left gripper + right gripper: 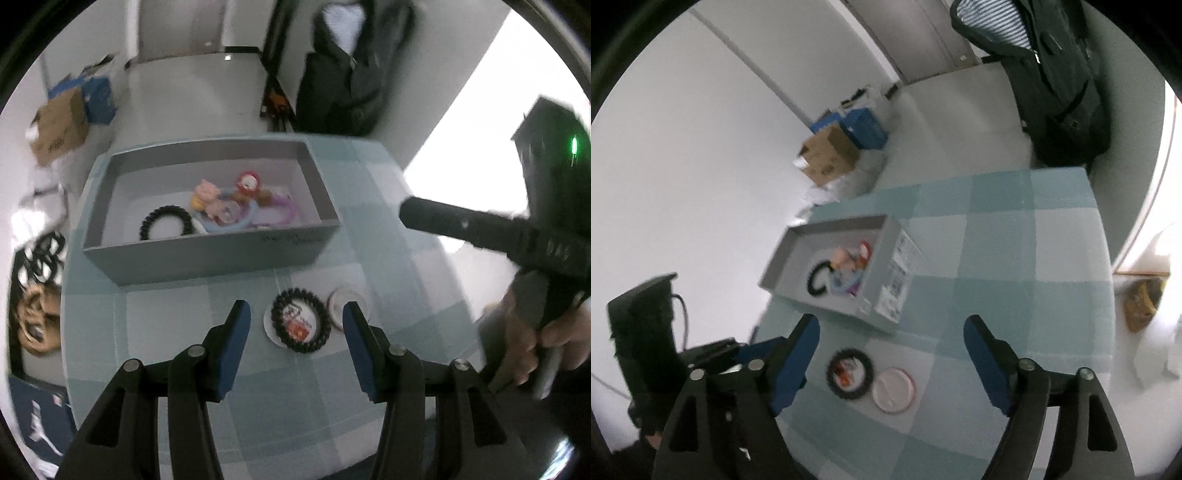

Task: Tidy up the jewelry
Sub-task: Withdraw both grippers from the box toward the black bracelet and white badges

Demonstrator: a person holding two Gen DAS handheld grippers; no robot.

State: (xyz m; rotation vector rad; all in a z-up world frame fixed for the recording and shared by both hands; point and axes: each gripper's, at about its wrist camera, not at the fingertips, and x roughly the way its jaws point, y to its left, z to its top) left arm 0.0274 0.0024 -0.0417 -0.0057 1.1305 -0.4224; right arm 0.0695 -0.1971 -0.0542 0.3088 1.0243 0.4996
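A grey open box on the checked cloth holds a black beaded bracelet, colourful charms and a purple band. In front of the box a second black beaded bracelet lies around a white disc with a red picture. A small pale round disc lies right beside it. My left gripper is open and empty, its jaws on either side of the bracelet, just above it. My right gripper is open and empty, higher above the same items.
The table has a blue-and-white checked cloth. A chair with dark clothing stands behind it. Cardboard and blue boxes sit on the floor. The right hand-held gripper's body shows at the right.
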